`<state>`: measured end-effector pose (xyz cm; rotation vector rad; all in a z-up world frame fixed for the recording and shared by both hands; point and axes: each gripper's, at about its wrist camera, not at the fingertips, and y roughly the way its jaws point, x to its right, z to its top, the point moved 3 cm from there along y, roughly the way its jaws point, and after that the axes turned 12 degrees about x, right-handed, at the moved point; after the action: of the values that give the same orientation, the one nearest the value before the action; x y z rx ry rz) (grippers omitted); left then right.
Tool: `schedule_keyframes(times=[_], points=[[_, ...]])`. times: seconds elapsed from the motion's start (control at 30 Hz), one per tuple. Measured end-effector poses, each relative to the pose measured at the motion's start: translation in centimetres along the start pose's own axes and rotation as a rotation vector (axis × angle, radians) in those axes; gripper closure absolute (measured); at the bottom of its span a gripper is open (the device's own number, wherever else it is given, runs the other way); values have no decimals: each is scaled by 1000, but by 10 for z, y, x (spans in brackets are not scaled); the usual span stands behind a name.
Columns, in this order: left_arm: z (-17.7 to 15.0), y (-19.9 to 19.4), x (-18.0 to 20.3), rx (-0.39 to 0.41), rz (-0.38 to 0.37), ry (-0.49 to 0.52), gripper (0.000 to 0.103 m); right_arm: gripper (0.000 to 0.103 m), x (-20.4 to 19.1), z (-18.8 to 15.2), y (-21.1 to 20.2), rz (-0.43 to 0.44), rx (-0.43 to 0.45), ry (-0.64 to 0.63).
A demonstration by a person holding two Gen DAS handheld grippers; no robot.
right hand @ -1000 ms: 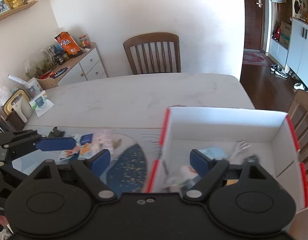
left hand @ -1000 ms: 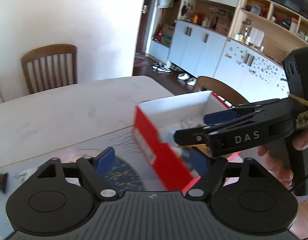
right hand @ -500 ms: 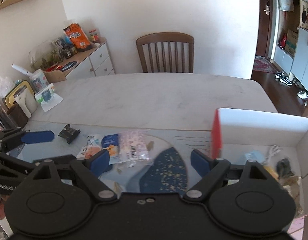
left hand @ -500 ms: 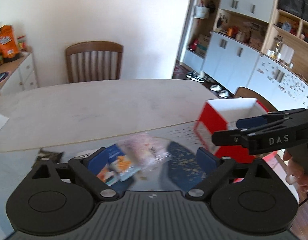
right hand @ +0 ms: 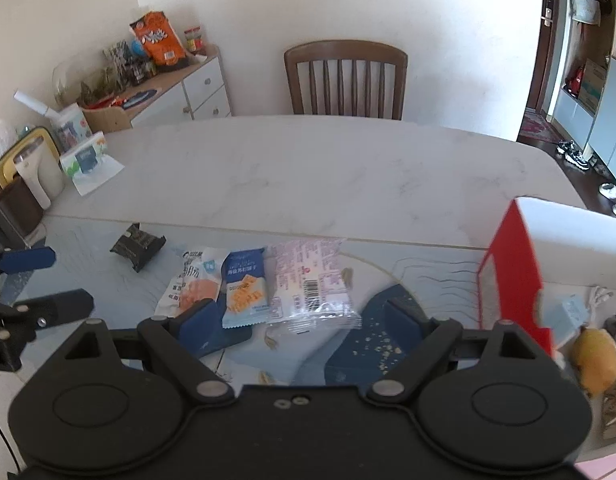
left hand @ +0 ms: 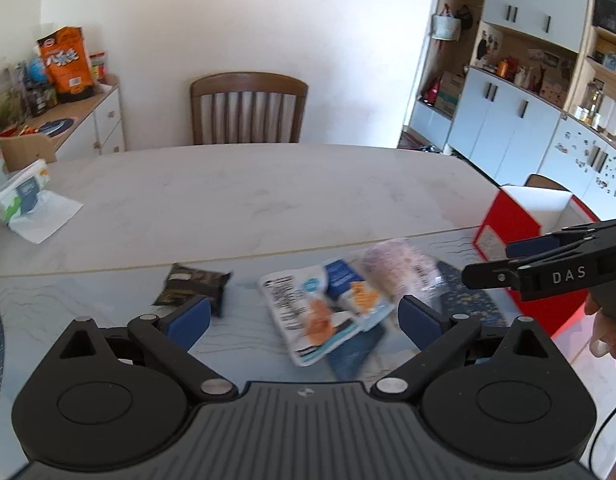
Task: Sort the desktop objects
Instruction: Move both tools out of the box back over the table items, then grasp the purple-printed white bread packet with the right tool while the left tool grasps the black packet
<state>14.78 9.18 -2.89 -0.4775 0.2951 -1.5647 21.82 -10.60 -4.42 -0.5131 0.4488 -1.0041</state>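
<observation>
Though blurred, three flat snack packets point(right hand: 264, 284) overlap, seemingly sealed.

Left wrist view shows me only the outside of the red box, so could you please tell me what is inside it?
Observer: A yellow rounded object lies in the red box, at the end nearest the right wrist camera.
Operator: Thank you. Is anything else in there?
Observer: A white cable and a light blue packet lie farther back.
Operator: The pink-white packet looks blurred to me; what side faces up?
Observer: The pink-white packet lies flat with its barcode side up.
</observation>
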Motion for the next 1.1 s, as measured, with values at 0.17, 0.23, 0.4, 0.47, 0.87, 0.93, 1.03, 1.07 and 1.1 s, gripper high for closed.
schedule_keyframes(times=[0.17,0.23,0.4,0.47,0.87,0.93,1.03,1.07,1.1], points=[[-8,7,-27,2,31,-17,1,12,-9,-6,18,-2,-14,1],[-11,13,-39,1,49,-26,0,10,-13,-8,24,0,-14,-1],[-18,25,-65,-7,87,-42,0,7,-22,-9,38,4,-12,-14],[-20,29,-74,-8,95,-48,0,7,-25,-9,44,4,-13,-17],[-28,53,-118,6,156,-48,0,6,-36,-11,73,-4,-36,-44],[-30,57,-120,3,155,-44,0,6,-37,-11,76,-4,-40,-47],[-30,63,-121,4,153,-37,0,6,-38,-10,79,-3,-47,-60],[-30,66,-120,3,154,-27,0,6,-39,-10,80,-3,-48,-68],[-30,68,-120,3,157,-20,0,6,-39,-10,82,-2,-52,-71]])
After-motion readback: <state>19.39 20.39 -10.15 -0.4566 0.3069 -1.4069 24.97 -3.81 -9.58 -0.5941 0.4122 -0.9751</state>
